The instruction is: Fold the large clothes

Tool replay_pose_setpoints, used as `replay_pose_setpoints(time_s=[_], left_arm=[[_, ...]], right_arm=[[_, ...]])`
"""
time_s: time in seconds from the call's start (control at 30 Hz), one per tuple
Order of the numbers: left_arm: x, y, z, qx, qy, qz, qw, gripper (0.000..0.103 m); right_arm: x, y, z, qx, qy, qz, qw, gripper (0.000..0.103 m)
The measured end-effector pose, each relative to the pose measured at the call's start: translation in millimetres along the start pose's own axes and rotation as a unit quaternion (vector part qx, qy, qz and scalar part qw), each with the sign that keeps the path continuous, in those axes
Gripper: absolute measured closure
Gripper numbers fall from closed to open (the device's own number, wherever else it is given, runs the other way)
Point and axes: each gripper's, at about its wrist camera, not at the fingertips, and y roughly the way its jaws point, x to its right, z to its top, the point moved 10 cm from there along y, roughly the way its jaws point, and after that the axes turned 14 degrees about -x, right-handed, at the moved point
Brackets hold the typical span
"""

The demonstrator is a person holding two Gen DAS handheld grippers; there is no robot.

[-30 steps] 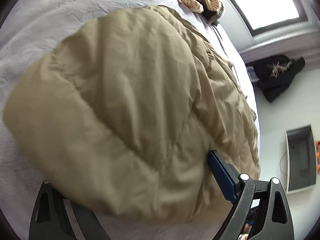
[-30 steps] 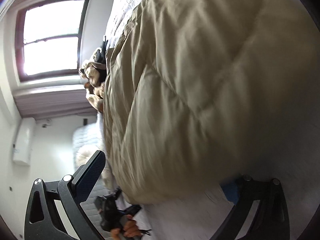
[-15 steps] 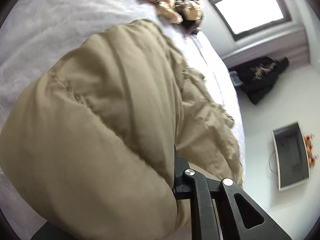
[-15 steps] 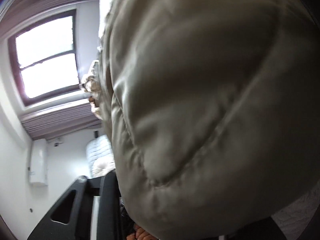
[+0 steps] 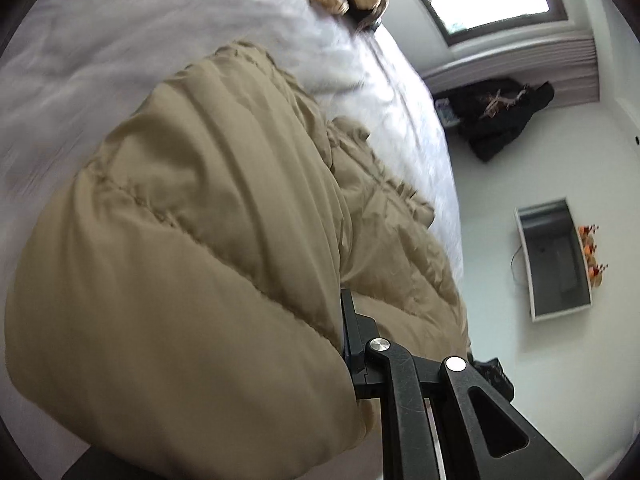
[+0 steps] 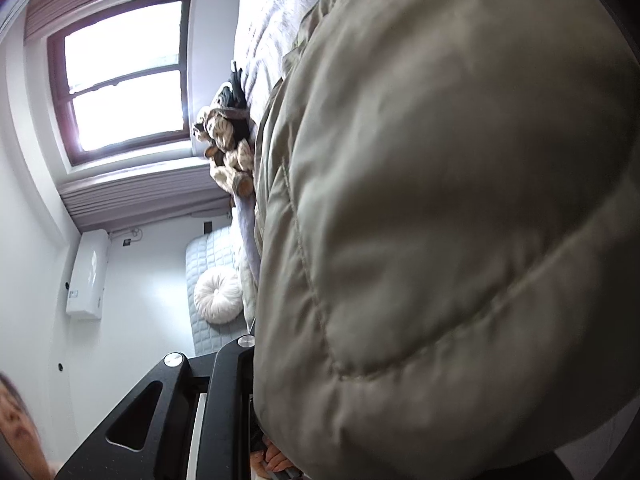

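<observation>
Left claw seemingly clamped on puffy tan jacket bulging leftward.

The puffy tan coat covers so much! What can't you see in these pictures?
- Left wrist view: the puffy tan coat hides one finger of the left gripper, so its grip is unclear.
- Right wrist view: the coat covers the right gripper tips and most of the bed.
- Both views: coat edges cut off; sleeves indistinguishable.

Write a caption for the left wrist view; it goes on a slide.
Left gripper clamped on a puffy tan quilted coat lying on a white bedspread.
</observation>
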Motion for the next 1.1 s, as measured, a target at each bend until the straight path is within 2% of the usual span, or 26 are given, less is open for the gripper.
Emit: replay_pose_setpoints(time_s=[0.1,0.2,0.27,0.33,0.37,0.47,0.53,0.63,0.77,0.87,0.9,0.97,1.1], left_arm=[[-20,0,-27,-0.026,-0.006,0.014,0.9995,0.086],[-35,11,-34,-0.043,-0.007,0.039,0.9983,0.079],[-46,15,-33,-0.048,-0.018,0.073,0.996,0.054],[-50,13,-28,-0.047,-0.027,0.097,0.9938,0.046],[-50,11,-28,-0.051,-0.028,0.103,0.993,0.045],[-53,-2,-34,-0.063,-0.022,0.141,0.9878,0.034],[-52,-14,-37,-0.065,-0.009,0.164,0.9843,0.034],[-46,-31,-42,-0.072,0.013,0.2,0.9772,0.034],[-39,-49,-47,-0.08,0.039,0.234,0.9682,0.034],[-35,-58,-52,-0.086,0.051,0.245,0.9643,0.034],[-34,-57,-52,-0.088,0.053,0.247,0.9635,0.034],[-32,-63,-60,-0.09,0.056,0.25,0.9625,0.006],[-23,-70,-58,-0.079,0.073,0.255,0.9608,0.005]], right_arm=[[22,-4,-39,-0.015,0.023,0.0,1.0,0.078],[45,-3,-54,-0.018,0.047,-0.003,0.999,0.073],[62,0,-52,-0.013,0.063,-0.015,0.998,0.069],[71,2,-51,-0.009,0.073,-0.03,0.997,0.063],[71,2,-49,-0.008,0.074,-0.04,0.996,0.062],[66,-5,-59,-0.006,0.071,-0.067,0.995,0.054],[61,-7,-61,-0.006,0.074,-0.081,0.994,0.041],[50,-8,-69,-0.011,0.075,-0.091,0.993,0.032],[35,-8,-80,-0.014,0.064,-0.128,0.99,0.031],[24,-9,-93,-0.019,0.049,-0.166,0.985,0.027],[18,-7,-98,-0.022,0.041,-0.176,0.983,0.023],[0,1,-99,-0.031,0.027,-0.191,0.981,0.022],[-3,22,-116,-0.05,0.002,-0.208,0.977,0.022]])
